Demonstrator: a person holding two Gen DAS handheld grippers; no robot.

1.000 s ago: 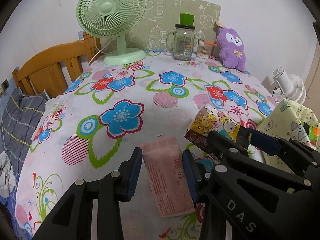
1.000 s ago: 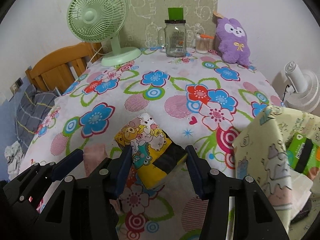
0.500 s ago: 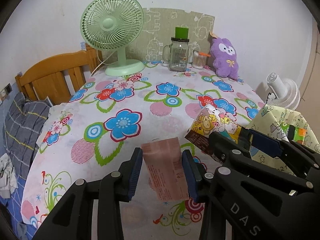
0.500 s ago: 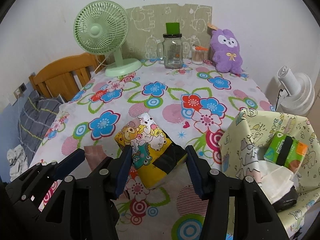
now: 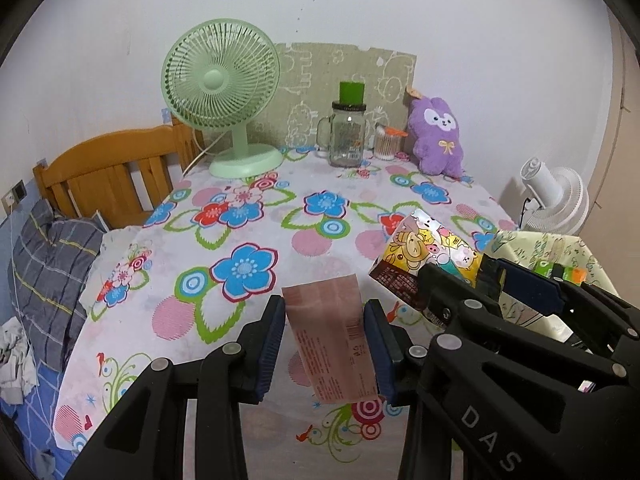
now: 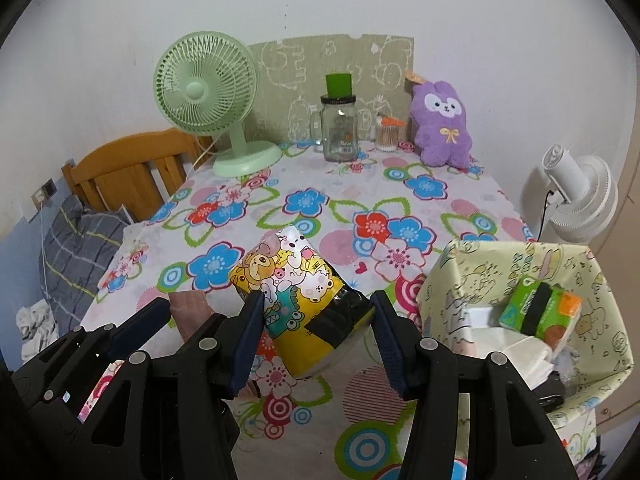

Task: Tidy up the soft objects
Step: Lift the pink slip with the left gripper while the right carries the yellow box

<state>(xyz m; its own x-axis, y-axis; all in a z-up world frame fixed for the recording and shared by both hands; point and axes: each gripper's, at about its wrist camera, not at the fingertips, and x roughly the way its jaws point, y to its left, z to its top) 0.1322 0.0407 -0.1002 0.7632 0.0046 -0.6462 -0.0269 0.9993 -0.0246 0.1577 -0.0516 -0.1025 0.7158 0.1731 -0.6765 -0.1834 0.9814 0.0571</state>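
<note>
I see the table under a white tablecloth printed with blue, red and pink flowers (image 5: 248,240), which fills most of both views. Against the back wall stand a pale green desk fan (image 5: 222,92), a clear glass mug jar with a green cap (image 5: 347,130) and a purple plush animal with a yellow bow (image 5: 438,136). At the right table edge sits an open pale yellow fabric bin with cartoon line drawings (image 6: 576,280); a green and orange tissue pack with a black band (image 6: 538,312) lies inside it.

Readable writing: the letters "DAS" are moulded on the black body of the right gripper as it shows in the left wrist view. The print on both packets is too small for me to read.

The right gripper (image 6: 316,336) is clamped on a yellow packet printed with cartoon animals (image 6: 296,280), both blue pads pressing its sides. The left gripper (image 5: 325,340) is clamped on a flat pale pink packet with a barcode and dark red text (image 5: 332,336), pads on both long edges. Both packets hang clear of the cloth, the pink one to the left of the yellow one.

Compared with one second ago, both grippers have risen with their packets: more of the tablecloth's near edge shows beneath them, and the bin's inside has come into the right wrist view. Both grips are unchanged.
</note>
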